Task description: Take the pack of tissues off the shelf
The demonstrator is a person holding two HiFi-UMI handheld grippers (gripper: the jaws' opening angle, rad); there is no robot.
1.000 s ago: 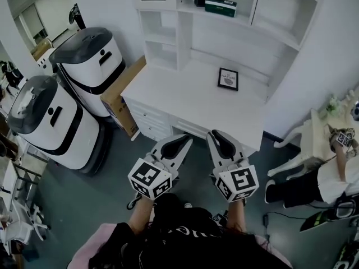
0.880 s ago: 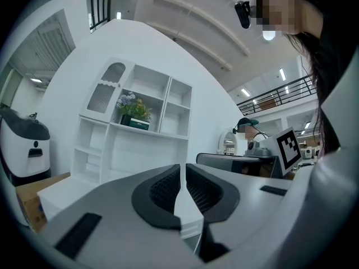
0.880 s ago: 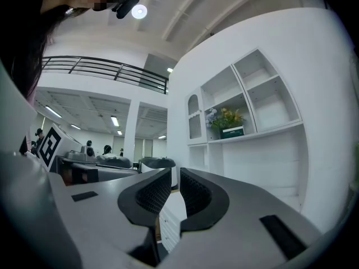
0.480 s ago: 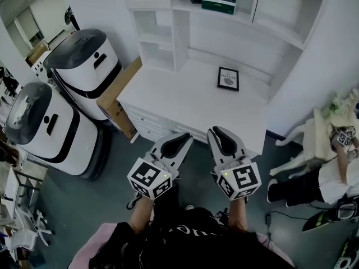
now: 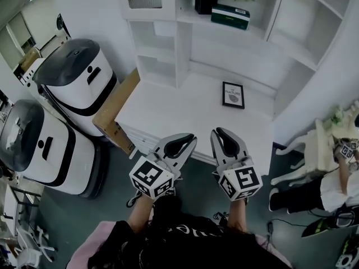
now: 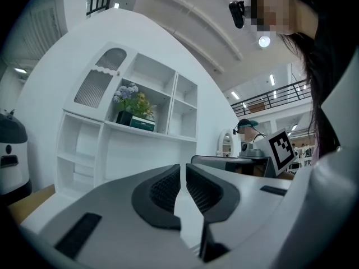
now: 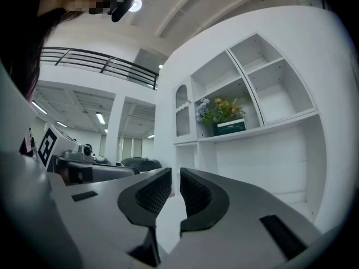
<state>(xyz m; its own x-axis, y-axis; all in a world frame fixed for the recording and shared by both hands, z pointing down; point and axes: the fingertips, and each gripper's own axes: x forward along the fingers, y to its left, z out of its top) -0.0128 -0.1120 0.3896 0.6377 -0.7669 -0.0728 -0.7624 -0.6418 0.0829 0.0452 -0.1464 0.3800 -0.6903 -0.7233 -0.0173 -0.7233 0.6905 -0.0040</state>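
Left gripper (image 5: pixel 178 145) and right gripper (image 5: pixel 224 137) closed, empty, at desk's (image 5: pixel 185 102) front edge. Green tissue pack (image 5: pixel 230 16) sits on upper shelf (image 5: pixel 263 33) beside flower pot (image 5: pixel 205 1), well apart; a gripper should rise and open before reaching.

Your pack of tissues (image 5: pixel 230 16) is dark green (white label on its side) against the white shelf (image 5: pixel 255 33). Your left gripper (image 5: pixel 187 139) and right gripper (image 5: pixel 220 133), 2 in grey, carry black-and-white square markers.

A lab hall staged as a home: a white wooden desk-and-shelf unit (image 5: pixel 185 102) at twelve o'clock, bulky white dark-lidded machines (image 5: pixel 78 88) at nine, and a black mezzanine railing (image 7: pixel 98 59) overhead.
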